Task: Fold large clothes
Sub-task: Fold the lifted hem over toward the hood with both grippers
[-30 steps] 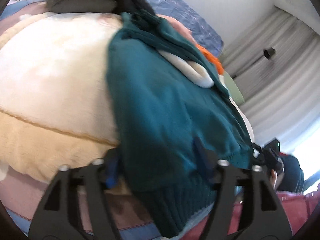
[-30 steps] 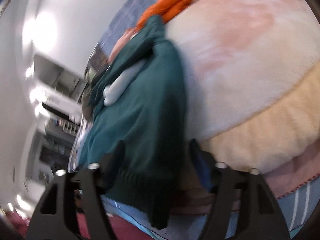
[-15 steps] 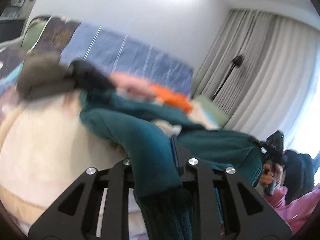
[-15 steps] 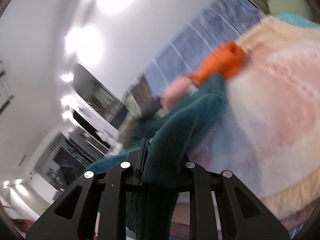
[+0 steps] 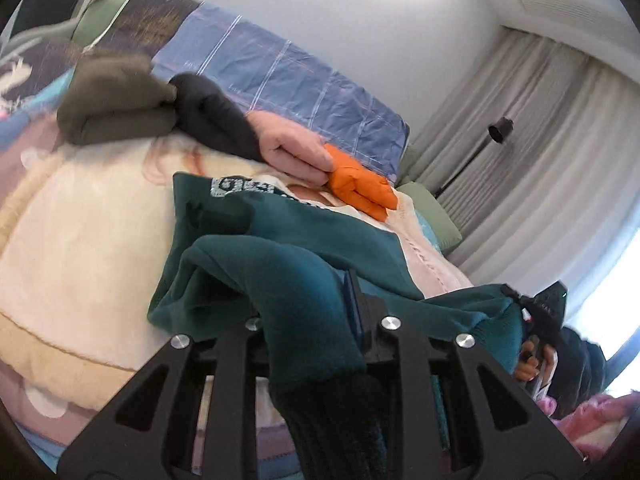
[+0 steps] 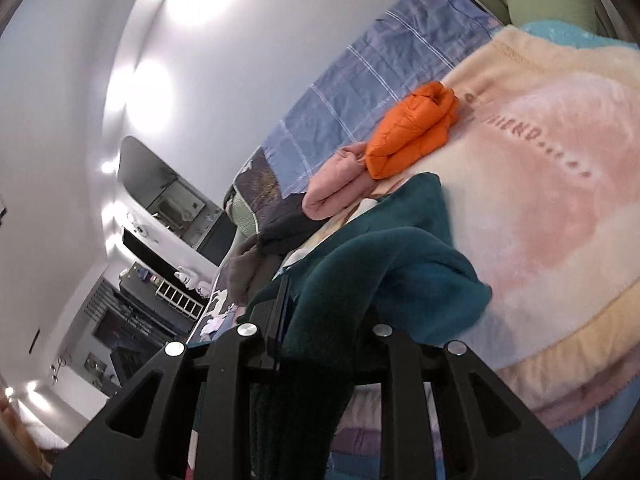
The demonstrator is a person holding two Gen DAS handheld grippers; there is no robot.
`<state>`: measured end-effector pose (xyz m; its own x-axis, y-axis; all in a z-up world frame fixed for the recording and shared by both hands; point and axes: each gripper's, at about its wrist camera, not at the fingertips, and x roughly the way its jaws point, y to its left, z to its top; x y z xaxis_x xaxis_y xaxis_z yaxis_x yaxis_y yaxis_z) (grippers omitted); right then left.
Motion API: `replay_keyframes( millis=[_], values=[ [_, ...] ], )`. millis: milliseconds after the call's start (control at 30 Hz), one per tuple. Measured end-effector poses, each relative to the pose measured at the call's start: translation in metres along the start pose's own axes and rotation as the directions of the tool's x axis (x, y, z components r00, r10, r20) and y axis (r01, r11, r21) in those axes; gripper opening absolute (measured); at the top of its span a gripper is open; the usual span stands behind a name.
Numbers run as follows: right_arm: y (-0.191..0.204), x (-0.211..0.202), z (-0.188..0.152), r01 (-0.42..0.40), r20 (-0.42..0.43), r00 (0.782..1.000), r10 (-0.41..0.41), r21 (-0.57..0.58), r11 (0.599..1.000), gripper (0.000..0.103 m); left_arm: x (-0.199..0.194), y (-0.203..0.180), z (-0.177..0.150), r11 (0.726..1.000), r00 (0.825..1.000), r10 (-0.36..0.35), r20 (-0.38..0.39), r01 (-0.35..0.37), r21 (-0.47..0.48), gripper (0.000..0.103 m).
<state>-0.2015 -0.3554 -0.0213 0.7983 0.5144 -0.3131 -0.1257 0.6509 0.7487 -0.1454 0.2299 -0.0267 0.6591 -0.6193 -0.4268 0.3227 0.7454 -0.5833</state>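
Teal sweater (image 5: 288,280): hem, a second ago loose between the parted jaws of left gripper (image 5: 316,316) and right gripper (image 6: 320,320), now pinched by both and raised off the blanket (image 6: 560,200), seemingly folding back.

I'm in a bedroom: bed w/ plush blanket (image 6: 552,184), folded jackets, pillow (image 5: 434,220), curtains (image 5: 532,140), mirror (image 6: 160,188).

The sweater (image 5: 288,236) lies on the blanket (image 5: 80,240). Behind the sweater sit four folded garments (image 5: 356,184) in a row; behind them, the headboard (image 5: 288,72).
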Motion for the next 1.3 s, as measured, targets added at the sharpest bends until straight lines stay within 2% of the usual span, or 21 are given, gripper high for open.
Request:
replay_keyframes(
  millis=[133, 267, 367, 500, 533, 633, 700, 800, 867, 933, 1033, 1100, 1167, 1300],
  values=[
    [-0.001, 0.032, 0.028, 0.011, 0.000, 1.000, -0.011, -0.001, 1.000, 0.022, 0.019, 0.010, 0.025, 1.000, 1.000, -0.014, 0.004, 0.014, -0.015, 0.024],
    [-0.008, 0.073, 0.054, 0.068, -0.010, 0.998, -0.068, 0.001, 0.998, 0.022, 0.057, 0.022, 0.058, 0.999, 0.999, 0.007, -0.050, -0.009, -0.044, 0.025],
    [-0.039, 0.122, 0.067, 0.142, -0.057, 0.989, -0.140, 0.043, 0.989, 0.022, 0.107, 0.045, 0.081, 0.996, 0.992, 0.048, -0.119, -0.057, -0.074, 0.027],
    [-0.094, 0.184, 0.057, 0.239, -0.137, 0.964, -0.227, 0.077, 0.968, 0.023, 0.161, 0.087, 0.075, 0.985, 0.978, 0.107, -0.176, -0.129, -0.114, 0.027],
    [-0.107, 0.194, 0.050, 0.227, -0.129, 0.968, -0.214, 0.095, 0.969, 0.023, 0.172, 0.096, 0.071, 0.984, 0.977, 0.108, -0.182, -0.132, -0.123, 0.027],
    [-0.103, 0.191, 0.048, 0.222, -0.098, 0.972, -0.216, 0.061, 0.973, 0.023, 0.177, 0.104, 0.062, 0.989, 0.988, 0.083, -0.128, -0.097, -0.113, 0.028],
    [-0.095, 0.189, 0.049, 0.234, -0.108, 0.967, -0.232, 0.006, 0.972, 0.024, 0.171, 0.101, 0.060, 0.991, 0.989, 0.081, -0.122, -0.093, -0.093, 0.028],
    [-0.094, 0.184, 0.052, 0.217, -0.121, 0.969, -0.214, 0.009, 0.976, 0.028, 0.164, 0.091, 0.057, 0.994, 0.990, 0.097, -0.106, -0.102, -0.047, 0.028],
    [-0.089, 0.174, 0.055, 0.187, -0.117, 0.976, -0.181, 0.038, 0.982, 0.038, 0.158, 0.082, 0.057, 0.994, 0.990, 0.106, -0.095, -0.108, -0.021, 0.030],
    [-0.079, 0.162, 0.056, 0.158, -0.102, 0.983, -0.155, 0.027, 0.987, 0.045, 0.144, 0.072, 0.055, 0.996, 0.992, 0.092, -0.084, -0.091, 0.007, 0.040],
    [-0.054, 0.139, 0.056, 0.142, -0.072, 0.987, -0.146, -0.060, 0.988, 0.052, 0.125, 0.058, 0.051, 0.996, 0.995, 0.078, -0.069, -0.074, 0.054, 0.049],
    [-0.040, 0.128, 0.054, 0.125, -0.061, 0.989, -0.133, -0.117, 0.985, 0.060, 0.115, 0.050, 0.048, 0.995, 0.996, 0.067, -0.058, -0.062, 0.082, 0.054],
    [-0.029, 0.119, 0.050, 0.124, -0.044, 0.990, -0.133, -0.165, 0.978, 0.074, 0.108, 0.045, 0.044, 0.995, 0.997, 0.054, -0.057, -0.048, 0.093, 0.059],
    [-0.019, 0.104, 0.046, 0.146, -0.004, 0.989, -0.150, -0.215, 0.966, 0.076, 0.104, 0.044, 0.040, 0.996, 0.996, 0.044, -0.073, -0.039, 0.080, 0.064]
  ],
)
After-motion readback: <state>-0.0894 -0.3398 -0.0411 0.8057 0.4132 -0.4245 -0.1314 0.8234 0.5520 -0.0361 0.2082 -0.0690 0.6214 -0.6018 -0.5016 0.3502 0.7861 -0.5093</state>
